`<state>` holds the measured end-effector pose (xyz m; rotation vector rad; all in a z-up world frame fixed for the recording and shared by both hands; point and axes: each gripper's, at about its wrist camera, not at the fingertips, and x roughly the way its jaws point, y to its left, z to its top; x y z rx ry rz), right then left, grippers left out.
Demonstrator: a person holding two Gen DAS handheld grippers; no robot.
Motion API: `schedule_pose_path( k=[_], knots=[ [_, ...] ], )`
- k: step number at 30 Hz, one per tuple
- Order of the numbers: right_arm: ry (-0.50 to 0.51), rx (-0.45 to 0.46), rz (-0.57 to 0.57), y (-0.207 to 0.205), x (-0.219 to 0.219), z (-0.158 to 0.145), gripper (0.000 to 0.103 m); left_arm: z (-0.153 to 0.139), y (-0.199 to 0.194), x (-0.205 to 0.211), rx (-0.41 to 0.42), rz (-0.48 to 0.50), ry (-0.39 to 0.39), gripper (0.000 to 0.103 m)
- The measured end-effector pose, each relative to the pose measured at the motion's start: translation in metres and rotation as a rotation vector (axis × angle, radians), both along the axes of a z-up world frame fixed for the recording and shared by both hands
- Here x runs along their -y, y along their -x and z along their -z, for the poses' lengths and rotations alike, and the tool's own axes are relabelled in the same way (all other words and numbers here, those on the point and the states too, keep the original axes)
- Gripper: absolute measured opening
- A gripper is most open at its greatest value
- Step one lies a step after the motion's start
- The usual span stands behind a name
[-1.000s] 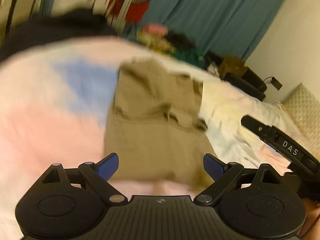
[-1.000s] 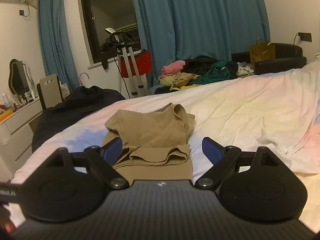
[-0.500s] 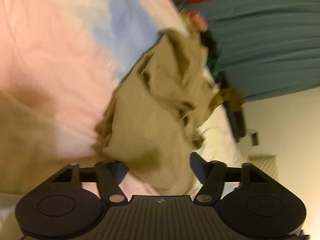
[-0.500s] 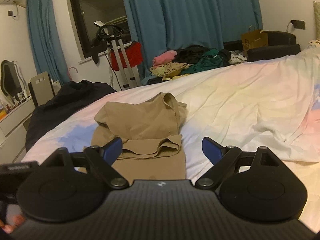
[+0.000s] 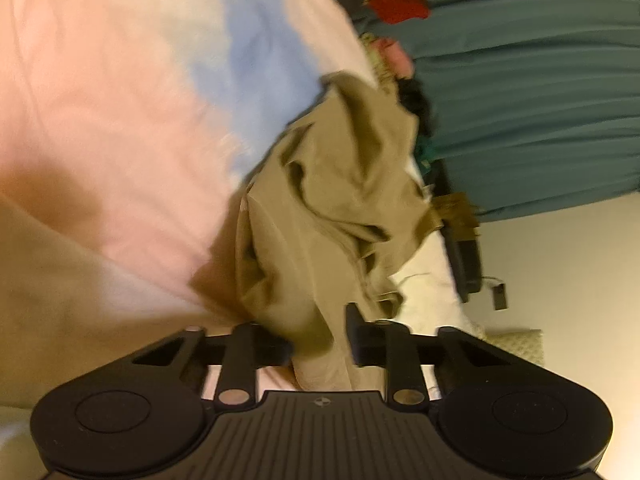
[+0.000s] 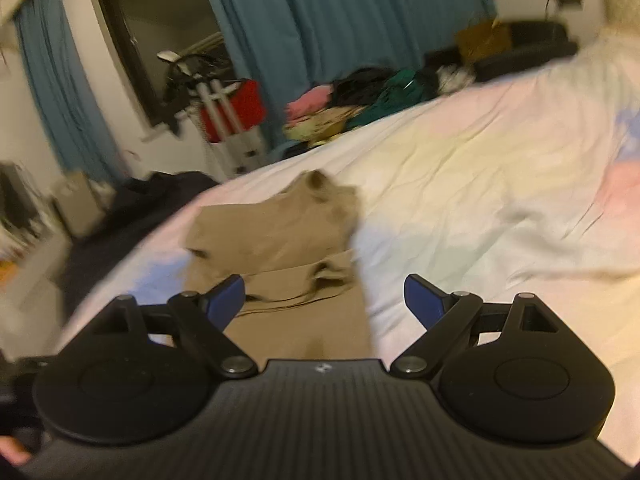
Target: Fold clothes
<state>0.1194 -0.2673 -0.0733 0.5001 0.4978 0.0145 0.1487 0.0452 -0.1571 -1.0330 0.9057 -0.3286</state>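
My left tool point(image 5: 320, 336) has just been closing, and its jaws now pinch a bunched fold of the khaki garment point(image 5: 336, 208) at its near edge; the cloth fills the narrow gap between the two black fingers and rises away from them in soft, rumpled ridges. This view is rolled hard, so the bed runs up the left and the teal curtain point(image 5: 528, 92) lies along the right. Left of that tool I have broad open bedsheet point(image 5: 120, 120), smooth cotton washed in pink and pale blue. To its right the garment's loose edge drops onto white sheet, and past that a dark piece of furniture crowds the bed's far side.

My right tool point(image 6: 324, 300) stands wide apart, gripping nothing, blue pads point(image 6: 226, 298) bare. The garment point(image 6: 276, 252) lies flat on the bed just ahead of it and toward its left finger, a roughly rectangular, matte, woven piece with a folded-over band across the middle and a curled collar-like end farthest from me. Its right edge runs straight, nearly between the fingers. Right of that tool the sheet point(image 6: 480, 184) is wide, crumpled and free. Beyond the bed's far edge sits a heap of mixed clothes point(image 6: 360, 100); left of the bed, a dark pile point(image 6: 132, 208). The picture is blurred.
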Motion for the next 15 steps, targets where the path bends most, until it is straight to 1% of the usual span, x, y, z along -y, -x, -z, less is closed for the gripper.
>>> schedule_pose_path(
  k=[1, 3, 6, 7, 8, 9, 12, 13, 14, 15],
  knots=[
    [-0.086, -0.008, -0.030, 0.000, 0.002, 0.003, 0.089, -0.003, 0.002, 0.000, 0.011, 0.002, 0.003, 0.010],
    [-0.306, -0.047, -0.107, -0.002, 0.004, 0.018, 0.090, -0.007, 0.003, 0.001, 0.029, 0.009, 0.002, 0.009],
    [-0.633, -0.153, -0.228, -0.010, -0.004, 0.056, 0.089, -0.007, 0.002, 0.001, 0.025, 0.001, 0.001, 0.007],
    [-0.721, -0.192, -0.254, -0.013, -0.007, 0.069, 0.090, -0.007, 0.002, 0.001, 0.023, -0.004, 0.006, 0.006],
    [-0.784, -0.232, -0.261, -0.016, -0.010, 0.082, 0.090, -0.007, 0.001, 0.000, 0.023, -0.009, 0.013, 0.006],
    [-0.820, -0.259, -0.256, -0.018, -0.011, 0.091, 0.090, -0.007, 0.001, -0.001, 0.025, -0.015, 0.017, 0.006],
    [-0.831, -0.290, -0.183, -0.021, -0.006, 0.107, 0.089, -0.010, 0.005, -0.006, 0.045, -0.039, 0.029, 0.005],
    [-0.838, -0.288, -0.138, -0.019, 0.000, 0.110, 0.079, -0.011, 0.005, -0.006, 0.051, -0.045, 0.032, 0.005],
    [-0.836, -0.282, -0.091, -0.017, 0.005, 0.113, 0.072, -0.012, 0.004, -0.006, 0.056, -0.048, 0.030, 0.005],
    [-0.816, -0.274, -0.043, -0.013, 0.011, 0.113, 0.068, -0.014, 0.004, -0.006, 0.061, -0.050, 0.025, 0.005]
  ],
)
